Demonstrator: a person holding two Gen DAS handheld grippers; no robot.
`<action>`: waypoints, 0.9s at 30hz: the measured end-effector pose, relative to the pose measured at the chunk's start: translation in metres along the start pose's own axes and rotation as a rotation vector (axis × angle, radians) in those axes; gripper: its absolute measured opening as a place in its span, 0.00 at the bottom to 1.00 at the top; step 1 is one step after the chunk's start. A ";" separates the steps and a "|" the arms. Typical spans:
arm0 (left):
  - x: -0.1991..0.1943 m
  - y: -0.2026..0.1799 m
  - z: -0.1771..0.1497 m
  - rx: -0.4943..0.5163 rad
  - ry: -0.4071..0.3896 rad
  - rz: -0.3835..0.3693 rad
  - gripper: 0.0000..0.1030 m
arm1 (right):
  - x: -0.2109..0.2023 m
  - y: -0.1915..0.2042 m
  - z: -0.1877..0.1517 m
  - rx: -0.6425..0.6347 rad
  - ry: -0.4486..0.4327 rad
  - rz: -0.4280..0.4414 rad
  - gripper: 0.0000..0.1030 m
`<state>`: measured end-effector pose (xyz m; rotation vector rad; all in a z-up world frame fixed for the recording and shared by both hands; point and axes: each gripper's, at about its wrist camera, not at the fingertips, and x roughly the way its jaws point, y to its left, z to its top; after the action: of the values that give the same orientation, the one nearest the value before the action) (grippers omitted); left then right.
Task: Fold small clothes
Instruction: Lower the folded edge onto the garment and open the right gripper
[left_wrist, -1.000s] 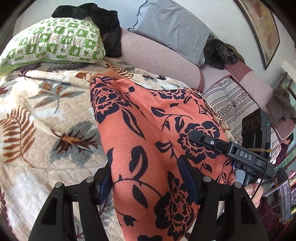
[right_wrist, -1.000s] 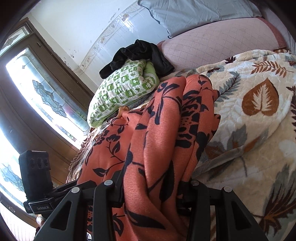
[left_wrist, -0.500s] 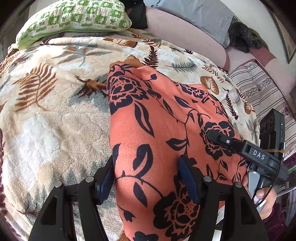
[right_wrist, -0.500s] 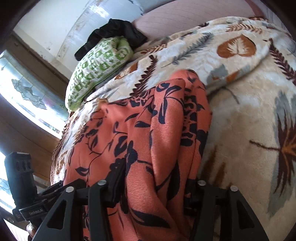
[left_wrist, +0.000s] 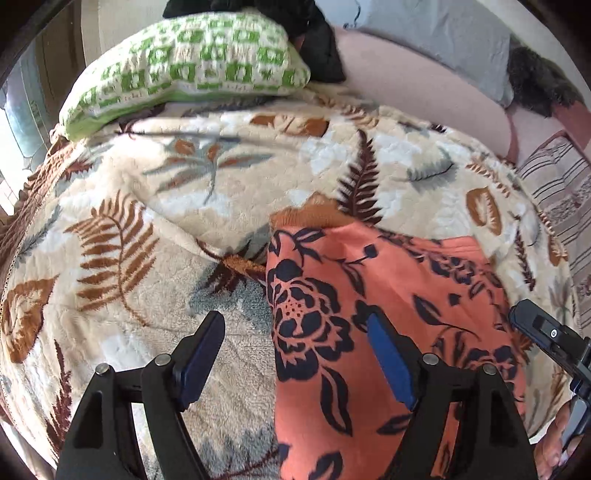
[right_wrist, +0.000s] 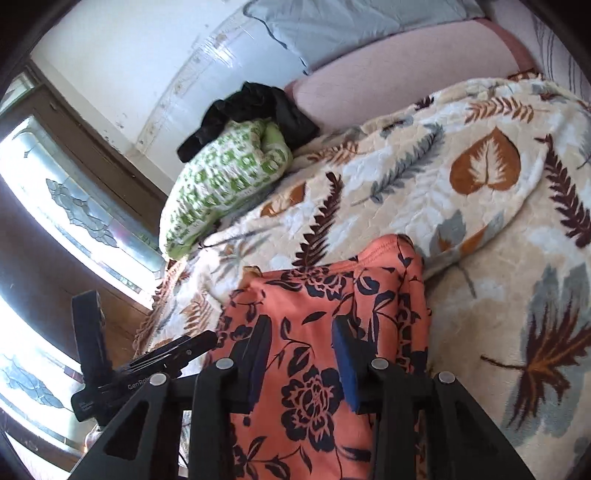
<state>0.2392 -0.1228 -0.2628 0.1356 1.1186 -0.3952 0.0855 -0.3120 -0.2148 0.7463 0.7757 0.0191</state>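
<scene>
Garment: the orange floral garment (left_wrist: 388, 314) lies folded on the leaf-print blanket (left_wrist: 155, 258), well short of the green pillow (left_wrist: 184, 70); a second ago both grippers pinched it and it stretched much further toward that pillow — now its far edge sits doubled back, nearer the grippers.
Left gripper: the left gripper (left_wrist: 295, 354) is spread wide with nothing between its pads; its inner finger rests over the garment's left part, its outer finger over bare blanket; half a second ago the cloth filled the gap — it has let go.
Right gripper: the right gripper (right_wrist: 301, 360) is parted too, hovering above the garment's middle; the cloth shows flat beneath the gap and not bunched in it as before; whether the pads touch the fabric I cannot tell.
Fold line: seen from the right wrist, the far edge nearest the green pillow (right_wrist: 225, 184) looks rounded and doubled — a thin rust-coloured hem peeks past it at the left corner.
Meaning for the task: one fold appears laid and released; the piece looks shorter but long yet, so a further fold or a smoothing pass probably remains.
Risk: soft cloth on plush blanket — the top layer may creep or spring open once untended.
</scene>
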 end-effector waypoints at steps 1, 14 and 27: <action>0.017 0.002 0.000 -0.011 0.055 0.011 0.80 | 0.019 -0.008 0.000 0.040 0.049 -0.032 0.35; -0.076 0.006 -0.090 0.054 -0.054 -0.066 0.88 | -0.035 0.007 -0.052 -0.023 0.141 0.040 0.32; -0.180 -0.025 -0.119 0.042 -0.265 0.192 0.90 | -0.105 0.068 -0.094 -0.242 -0.013 -0.190 0.61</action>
<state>0.0609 -0.0669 -0.1517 0.2196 0.8280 -0.2561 -0.0347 -0.2341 -0.1515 0.4413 0.8123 -0.0625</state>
